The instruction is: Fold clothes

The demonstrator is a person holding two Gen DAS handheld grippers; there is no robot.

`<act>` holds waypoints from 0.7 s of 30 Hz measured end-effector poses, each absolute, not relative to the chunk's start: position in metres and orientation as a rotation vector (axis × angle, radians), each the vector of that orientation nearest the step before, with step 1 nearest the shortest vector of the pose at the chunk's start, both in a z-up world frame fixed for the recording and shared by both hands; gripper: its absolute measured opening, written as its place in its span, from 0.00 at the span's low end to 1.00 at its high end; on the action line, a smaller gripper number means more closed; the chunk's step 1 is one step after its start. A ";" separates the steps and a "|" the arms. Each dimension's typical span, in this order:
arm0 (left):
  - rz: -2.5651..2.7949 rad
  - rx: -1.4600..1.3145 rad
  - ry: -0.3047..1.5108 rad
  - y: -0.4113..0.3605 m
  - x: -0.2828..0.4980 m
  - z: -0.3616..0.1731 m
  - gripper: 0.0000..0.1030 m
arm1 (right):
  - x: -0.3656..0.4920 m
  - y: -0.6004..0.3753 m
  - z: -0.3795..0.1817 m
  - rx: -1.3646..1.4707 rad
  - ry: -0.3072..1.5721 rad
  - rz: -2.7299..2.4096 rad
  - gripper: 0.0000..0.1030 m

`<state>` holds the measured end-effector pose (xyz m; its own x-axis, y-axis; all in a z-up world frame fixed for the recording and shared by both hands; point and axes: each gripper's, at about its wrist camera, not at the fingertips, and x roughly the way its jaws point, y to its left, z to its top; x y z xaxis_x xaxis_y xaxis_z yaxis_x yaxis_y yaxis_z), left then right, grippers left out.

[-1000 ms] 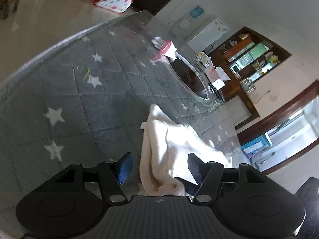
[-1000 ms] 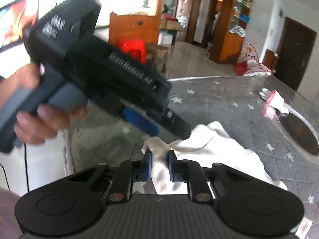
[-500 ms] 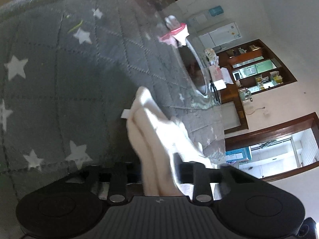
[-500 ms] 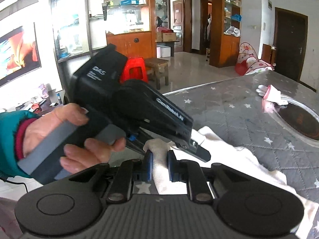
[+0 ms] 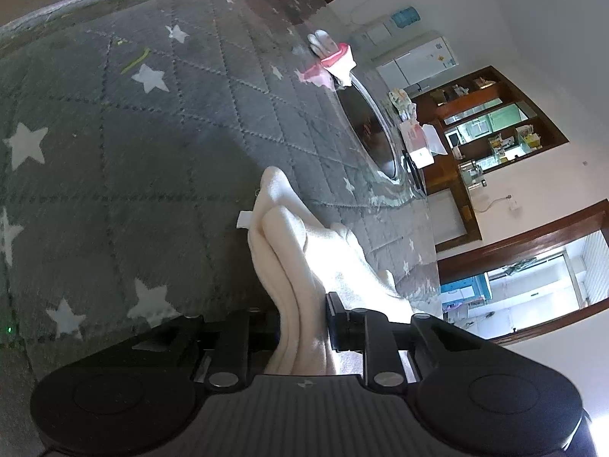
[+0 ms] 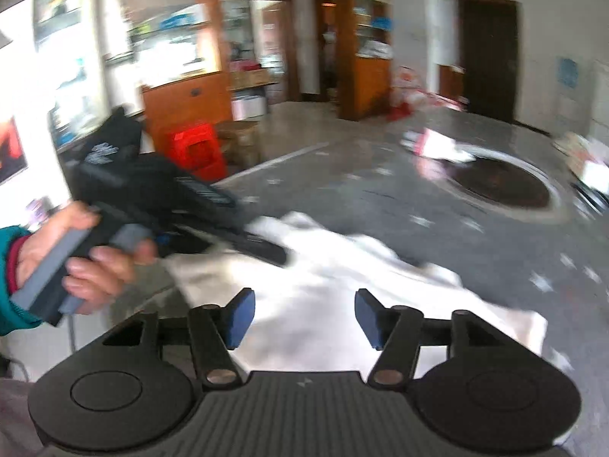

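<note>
A cream-white garment (image 5: 304,251) lies on a grey quilted star-pattern cover (image 5: 114,160). My left gripper (image 5: 302,327) is shut on a doubled fold of the garment at its near edge. In the right wrist view the garment (image 6: 323,285) spreads out in front of my right gripper (image 6: 304,320), which is open and empty just above it. The left gripper's black body (image 6: 160,198), held in a hand, shows at the left of that view with its tip at the garment's far-left corner. The right wrist view is blurred by motion.
A pink and white cloth item (image 5: 331,61) lies at the far end of the cover, next to a dark round inset (image 5: 369,133). It shows in the right wrist view (image 6: 434,144) too. A red stool (image 6: 198,152) and wooden cabinets stand beyond the surface.
My left gripper has closed on the garment's folded edge. My right gripper has let go of the garment, opened wide and pulled back.
</note>
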<state>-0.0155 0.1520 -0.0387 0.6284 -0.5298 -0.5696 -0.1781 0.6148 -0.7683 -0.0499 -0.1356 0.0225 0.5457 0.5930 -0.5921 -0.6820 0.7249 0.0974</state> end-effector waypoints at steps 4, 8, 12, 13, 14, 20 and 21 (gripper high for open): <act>-0.242 -0.896 0.896 0.151 -0.016 -0.037 0.24 | -0.036 -0.172 0.018 -0.088 0.675 0.633 0.59; -0.248 -0.872 0.894 0.149 -0.015 -0.036 0.25 | -0.020 -0.201 0.009 -0.051 0.691 0.533 0.58; -0.250 -0.855 0.895 0.148 -0.014 -0.035 0.25 | -0.008 -0.221 -0.001 0.013 0.713 0.466 0.55; -0.251 -0.836 0.893 0.146 -0.015 -0.033 0.25 | -0.003 -0.225 -0.004 0.034 0.722 0.451 0.53; -0.253 -0.817 0.890 0.145 -0.015 -0.032 0.25 | -0.001 -0.229 -0.007 0.055 0.732 0.437 0.52; -0.249 -0.687 0.866 0.132 -0.019 -0.024 0.25 | 0.008 -0.237 -0.021 0.115 0.743 0.405 0.42; -0.248 -0.666 0.862 0.130 -0.019 -0.023 0.24 | 0.007 -0.237 -0.021 0.121 0.744 0.413 0.36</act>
